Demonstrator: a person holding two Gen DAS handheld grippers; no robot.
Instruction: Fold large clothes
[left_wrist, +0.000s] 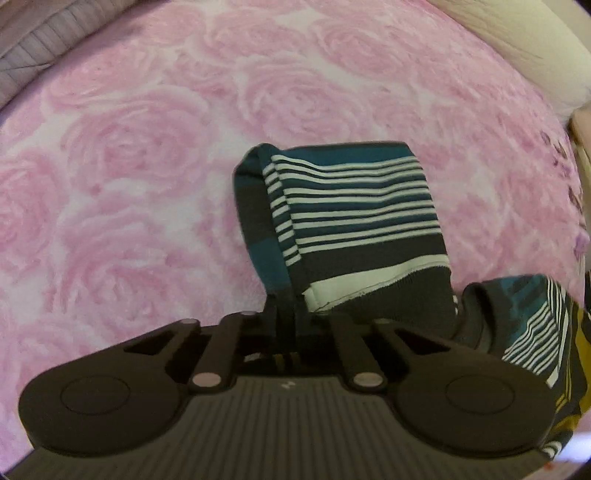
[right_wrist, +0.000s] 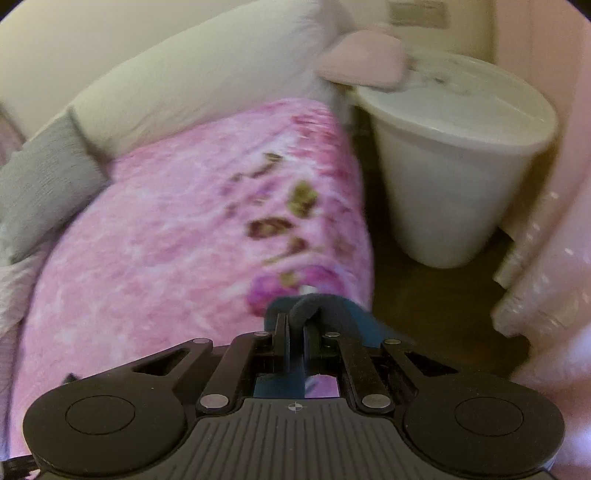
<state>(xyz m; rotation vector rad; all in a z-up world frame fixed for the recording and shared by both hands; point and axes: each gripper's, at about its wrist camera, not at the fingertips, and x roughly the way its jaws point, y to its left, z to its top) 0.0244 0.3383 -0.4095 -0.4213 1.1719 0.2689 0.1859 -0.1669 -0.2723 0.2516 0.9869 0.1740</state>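
A garment (left_wrist: 351, 206) striped in teal, dark grey and white hangs folded over the pink rose-patterned bed cover (left_wrist: 147, 147). My left gripper (left_wrist: 286, 314) is shut on its dark edge, near a white hem band. More of the same garment (left_wrist: 535, 325) bunches at the right edge of the left wrist view, with some yellow showing below. In the right wrist view my right gripper (right_wrist: 295, 325) is shut on a bunched teal and dark fold of the garment (right_wrist: 332, 310), above the bed's edge. The rest of the garment is hidden there.
A white pillow (right_wrist: 184, 85) and a grey cushion (right_wrist: 40, 184) lie at the head of the bed. A white round tub-shaped stand (right_wrist: 454, 166) sits on the dark floor (right_wrist: 443, 306) beside the bed. Pale pink fabric (right_wrist: 546, 258) hangs at the right.
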